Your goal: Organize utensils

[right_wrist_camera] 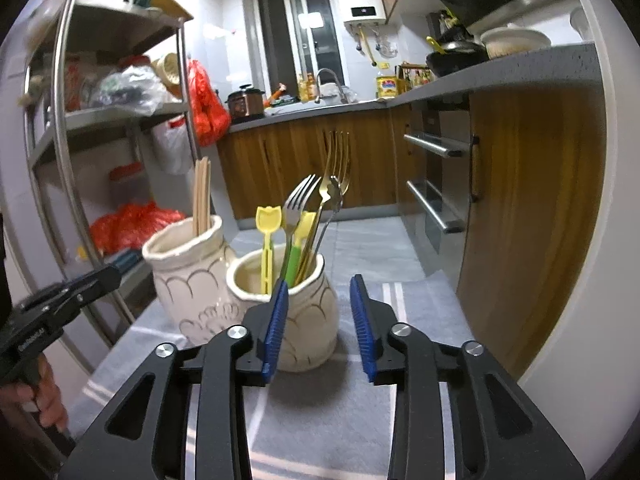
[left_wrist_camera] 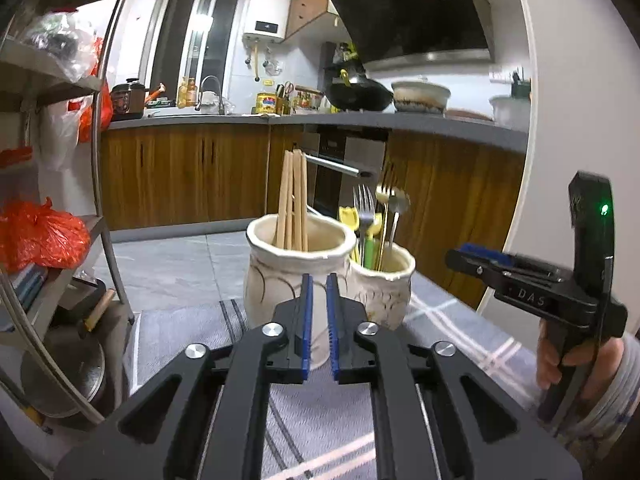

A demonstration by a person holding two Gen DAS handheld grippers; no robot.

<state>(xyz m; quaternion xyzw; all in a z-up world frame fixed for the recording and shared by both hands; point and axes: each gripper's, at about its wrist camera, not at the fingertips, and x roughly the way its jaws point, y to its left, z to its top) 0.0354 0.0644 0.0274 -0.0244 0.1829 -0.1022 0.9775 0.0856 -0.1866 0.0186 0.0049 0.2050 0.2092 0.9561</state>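
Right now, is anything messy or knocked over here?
Nothing stands out. Both jars stand upright on the cloth: chopsticks in the taller jar, forks in the shorter jar. Both tongs hold nothing.

Grey plaid cloth point(right_wrist_camera: 420, 300) covers the table. Metal rack point(right_wrist_camera: 64, 120) to one side holds orange bags point(right_wrist_camera: 204, 100); rice cooker point(right_wrist_camera: 245, 102) on grey counter point(left_wrist_camera: 240, 119) near the faucet point(left_wrist_camera: 212, 94). White water heater point(left_wrist_camera: 267, 12) beside the window point(left_wrist_camera: 200, 32); black wok point(left_wrist_camera: 358, 94) under the range hood point(left_wrist_camera: 412, 12).
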